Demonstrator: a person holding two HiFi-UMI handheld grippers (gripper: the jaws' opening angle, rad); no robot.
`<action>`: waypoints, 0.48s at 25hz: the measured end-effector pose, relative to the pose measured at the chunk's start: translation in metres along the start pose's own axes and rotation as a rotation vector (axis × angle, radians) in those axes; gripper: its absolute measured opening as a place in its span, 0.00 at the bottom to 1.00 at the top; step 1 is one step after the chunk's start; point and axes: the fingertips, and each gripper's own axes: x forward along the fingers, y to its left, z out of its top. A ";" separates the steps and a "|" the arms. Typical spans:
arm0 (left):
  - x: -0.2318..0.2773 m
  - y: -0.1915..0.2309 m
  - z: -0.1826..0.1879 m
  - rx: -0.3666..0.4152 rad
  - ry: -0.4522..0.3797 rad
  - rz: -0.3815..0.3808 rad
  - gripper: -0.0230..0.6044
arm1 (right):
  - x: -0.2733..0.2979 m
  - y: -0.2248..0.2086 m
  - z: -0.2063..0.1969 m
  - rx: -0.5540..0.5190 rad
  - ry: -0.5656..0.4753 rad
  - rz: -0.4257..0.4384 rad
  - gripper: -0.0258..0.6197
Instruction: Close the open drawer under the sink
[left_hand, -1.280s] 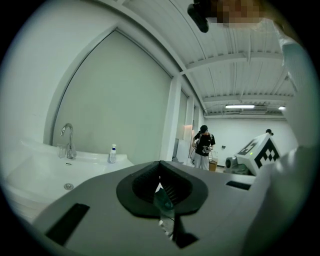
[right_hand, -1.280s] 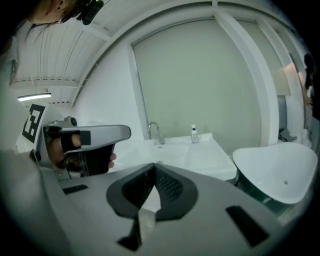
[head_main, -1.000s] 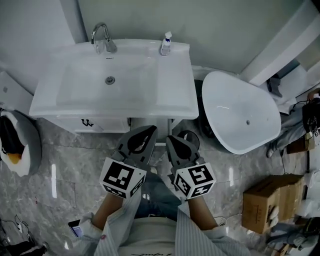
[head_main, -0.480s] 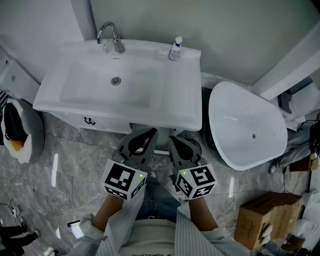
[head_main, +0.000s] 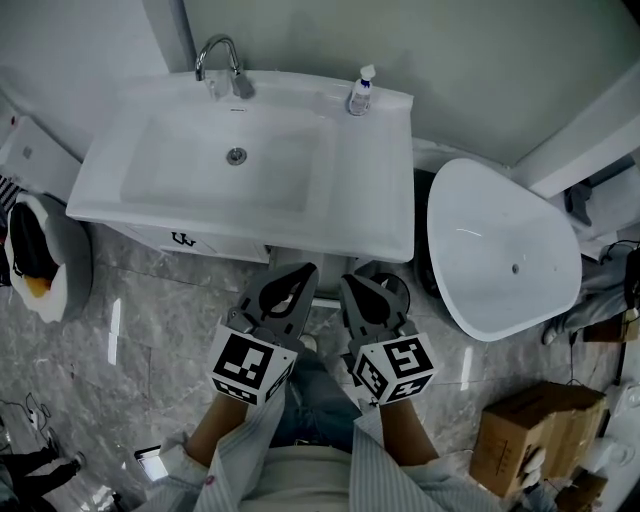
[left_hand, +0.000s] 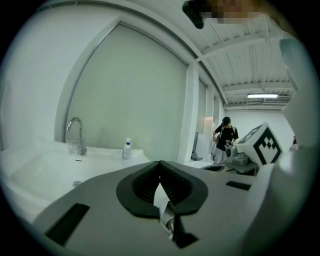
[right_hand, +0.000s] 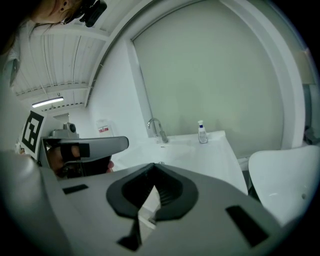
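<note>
While we hold the left gripper (head_main: 303, 270) and the right gripper (head_main: 347, 281) side by side just before the sink's (head_main: 370, 190) front edge, both pairs of fingers (left_hand: 142, 190) are pressed together on nothing. The drawer (head_main: 200, 241) shows as a white front under the sink's front-left edge, apart from both grippers.

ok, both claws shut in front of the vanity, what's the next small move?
Probably ease the left claw forward-left toward the drawer front, which seems to jut past the sink rim. It and the right claw are shut, empty, not touching it.
</note>
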 end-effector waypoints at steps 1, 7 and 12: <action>0.001 0.000 -0.004 -0.002 0.005 -0.001 0.06 | 0.001 -0.001 -0.003 0.003 0.004 -0.001 0.05; 0.003 0.004 -0.029 -0.022 0.035 -0.002 0.06 | 0.010 0.000 -0.026 0.013 0.052 0.004 0.05; 0.006 0.007 -0.058 -0.046 0.074 0.010 0.06 | 0.015 0.001 -0.049 0.023 0.092 0.016 0.05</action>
